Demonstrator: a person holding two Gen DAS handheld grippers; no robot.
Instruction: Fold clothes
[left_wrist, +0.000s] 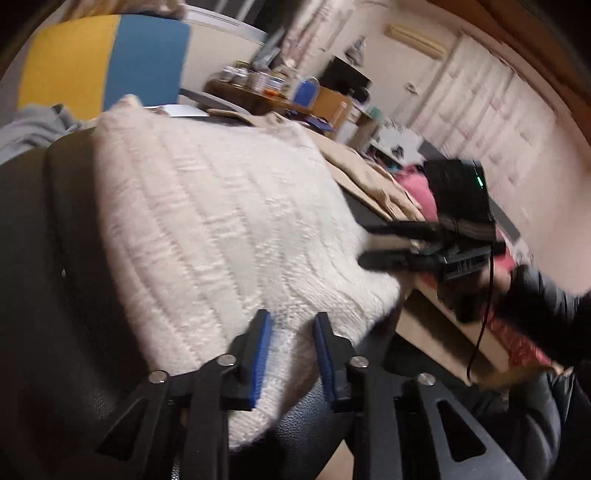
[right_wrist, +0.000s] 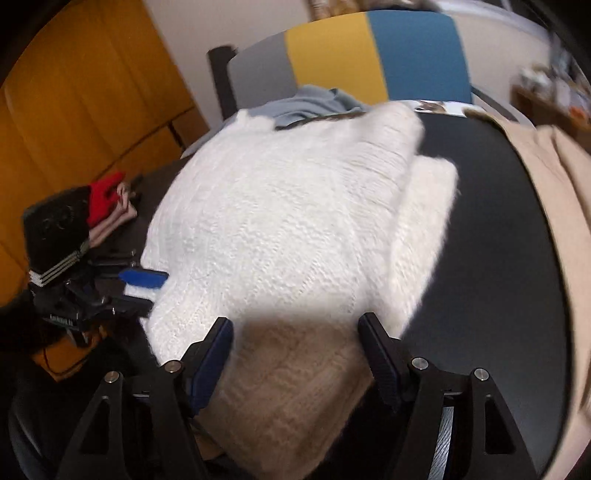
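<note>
Going left to right: the left tool (left_wrist: 291, 350) is sitting at the near edge of the white knit sweater (left_wrist: 221, 229); its blue-padded fingers are standing a little apart with the knit running between them, so it's looking like a loose pinch on the hem, though I can't tell for sure if the pads are actually pressing the fabric. The sweater is lying spread over the dark surface (left_wrist: 48, 258), and in the right wrist view one part of it is lying doubled over another, with a second layer peeking out along its right side; so at least one fold is showing, but the bundle is still looking big and loose, not a tidy stack-ready rectangle.

Moving right: the right tool (right_wrist: 295, 350) is hovering over the near end of the sweater with its fingers spread wide, gripping nothing. Past the sweater, a beige garment (right_wrist: 546, 206) is lying flattish on the right side of the surface; a grey-blue garment (right_wrist: 314, 103) is sitting crumpled at the far end by the striped headboard-looking thing (right_wrist: 369, 55).

My guess: the white one is partway folded, and the beige and grey ones are looking like they're waiting their turn; can't tell whether any finished pile exists, since the pictures are blurry.
</note>
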